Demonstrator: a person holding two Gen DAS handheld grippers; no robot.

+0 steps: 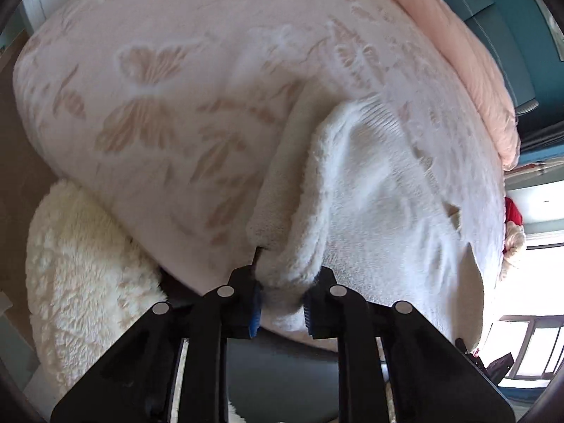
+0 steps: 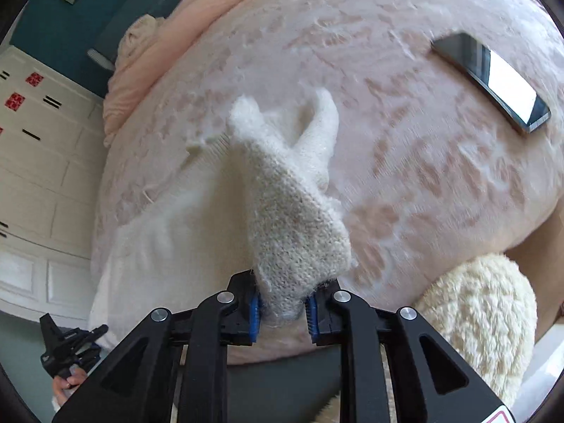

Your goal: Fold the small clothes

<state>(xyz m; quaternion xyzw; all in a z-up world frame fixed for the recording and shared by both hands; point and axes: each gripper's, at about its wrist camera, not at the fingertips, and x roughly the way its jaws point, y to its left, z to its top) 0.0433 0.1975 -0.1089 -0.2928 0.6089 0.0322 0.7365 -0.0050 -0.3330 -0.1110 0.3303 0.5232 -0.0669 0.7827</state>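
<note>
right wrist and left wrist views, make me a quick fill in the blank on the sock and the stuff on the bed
1. The right gripper is shut on a ____ knitted sock.
2. The pink blanket on the bed carries a pattern of ____.
3. In the right wrist view, a dark ____ lies flat on the blanket, apart from the sock.
4. The left gripper is shut on white ____ fabric.

Missing words: cream; butterflies; phone; fluffy

Left gripper [image 1: 282,299]: clamped on white fleece garment [image 1: 352,190]
Garment: draped over near edge of butterfly-patterned blanket [image 1: 158,105]
Far edge: pink quilt [image 1: 469,70]
Below near edge: cream fluffy cushion [image 1: 81,261]
</note>
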